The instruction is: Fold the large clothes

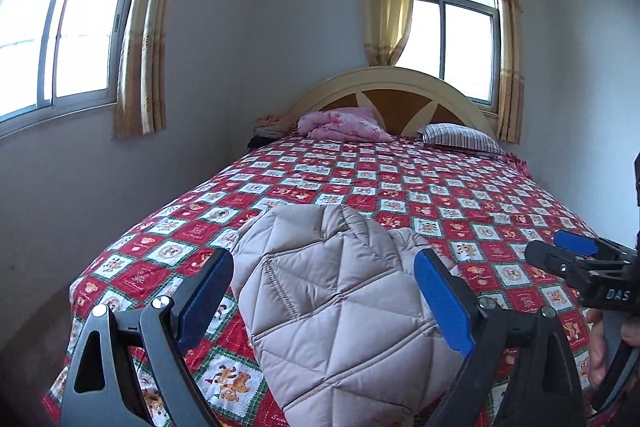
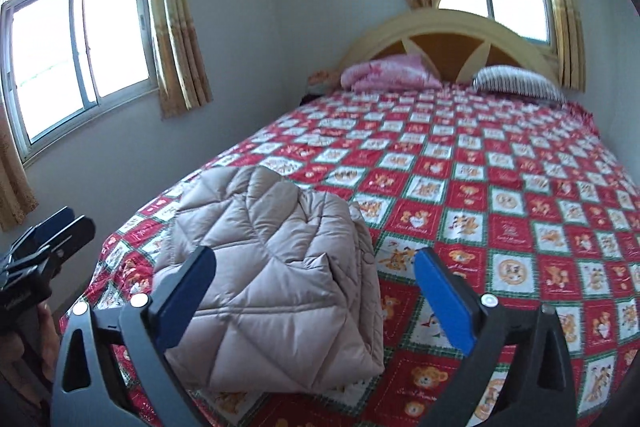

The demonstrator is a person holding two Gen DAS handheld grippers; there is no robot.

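Lying folded at the near end of the bed (image 1: 440,187), the jacket (image 1: 340,307) looks done, so the left gripper (image 1: 324,291) and right gripper (image 2: 314,287) hover wide and empty.

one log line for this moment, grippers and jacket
left gripper: open, empty | right gripper: open, empty | quilted beige jacket: folded, lying on bed near foot edge

Daylight pours through two windows (image 1: 60,31) in pale walls (image 1: 248,39), both hung with yellow curtains (image 1: 144,39). A bed (image 1: 460,195) fills the room under a red checked cover, its arched wooden headboard (image 1: 400,91) set against the far window. A pink blanket (image 1: 344,125) and striped pillow (image 1: 460,137) lie at its head.
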